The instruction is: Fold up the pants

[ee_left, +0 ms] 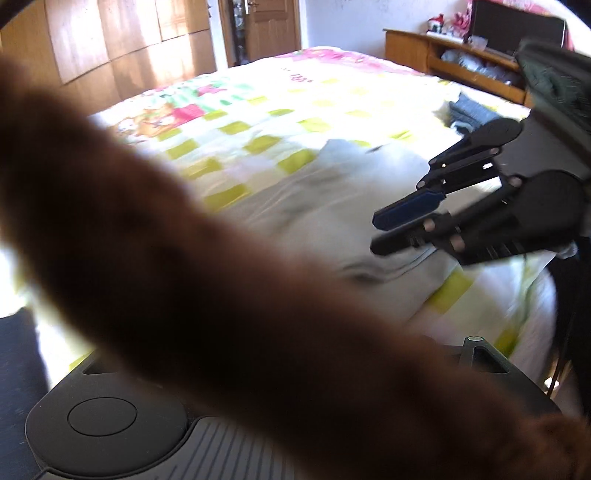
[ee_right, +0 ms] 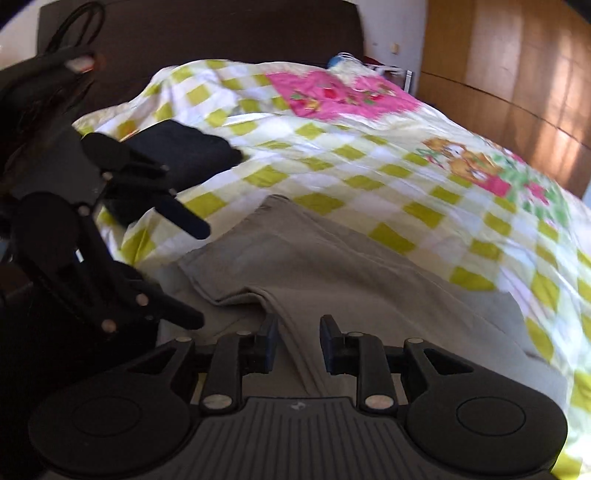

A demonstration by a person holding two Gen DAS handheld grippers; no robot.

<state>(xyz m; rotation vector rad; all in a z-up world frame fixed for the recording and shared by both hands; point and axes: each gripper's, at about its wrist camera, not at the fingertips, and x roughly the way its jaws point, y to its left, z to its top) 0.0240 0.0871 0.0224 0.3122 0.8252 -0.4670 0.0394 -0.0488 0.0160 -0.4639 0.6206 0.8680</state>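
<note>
Grey pants [ee_right: 332, 273] lie spread on the checked bedspread [ee_right: 369, 155], a fold ridge running toward the camera. They look pale and washed out in the left wrist view [ee_left: 332, 206]. My right gripper [ee_right: 298, 341] hovers low over the pants near the ridge, jaws open and empty; it also shows in the left wrist view [ee_left: 373, 232]. My left gripper [ee_right: 201, 273] is at the left over the pants' edge, jaws wide open. In its own view a blurred brown shape [ee_left: 184, 277] covers its fingers.
A dark folded garment [ee_right: 177, 151] lies on the bed behind the left gripper. A dark headboard [ee_right: 207, 33] stands at the back. Wooden wardrobes [ee_right: 517, 74] line the right side. A door [ee_left: 269, 26] and a wooden shelf unit [ee_left: 461, 59] lie beyond the bed.
</note>
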